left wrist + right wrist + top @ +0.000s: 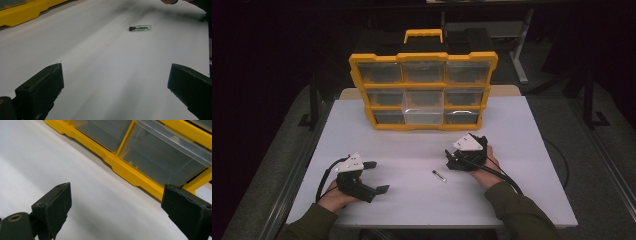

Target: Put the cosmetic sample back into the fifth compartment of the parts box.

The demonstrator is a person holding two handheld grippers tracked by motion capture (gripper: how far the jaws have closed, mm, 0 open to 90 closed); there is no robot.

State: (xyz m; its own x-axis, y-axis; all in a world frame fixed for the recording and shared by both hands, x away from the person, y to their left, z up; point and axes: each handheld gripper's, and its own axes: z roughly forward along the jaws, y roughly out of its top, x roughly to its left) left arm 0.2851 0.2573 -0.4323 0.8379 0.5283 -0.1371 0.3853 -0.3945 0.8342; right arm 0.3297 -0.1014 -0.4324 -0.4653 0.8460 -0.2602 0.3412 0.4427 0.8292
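A small clear vial with a dark cap point(439, 175) lies flat on the white table point(412, 200), between my two grippers. My left gripper point(378, 176) rests at the front left, jaws wide open and pointing right toward the vial point(140, 27), which lies well ahead of the left gripper point(115, 87). My right gripper point(449, 159) sits just right of the vial, open with nothing between its jaws. The right gripper point(115, 207) looks onto the bottom row of the yellow organizer point(130, 173).
The yellow organizer point(423, 90) with clear drawers and a carry handle stands upright at the table's far middle. Its bottom middle drawer point(423, 116) stands slightly out. A yellow corner of the organizer point(22, 15) is in the left gripper view. Dark floor surrounds the table.
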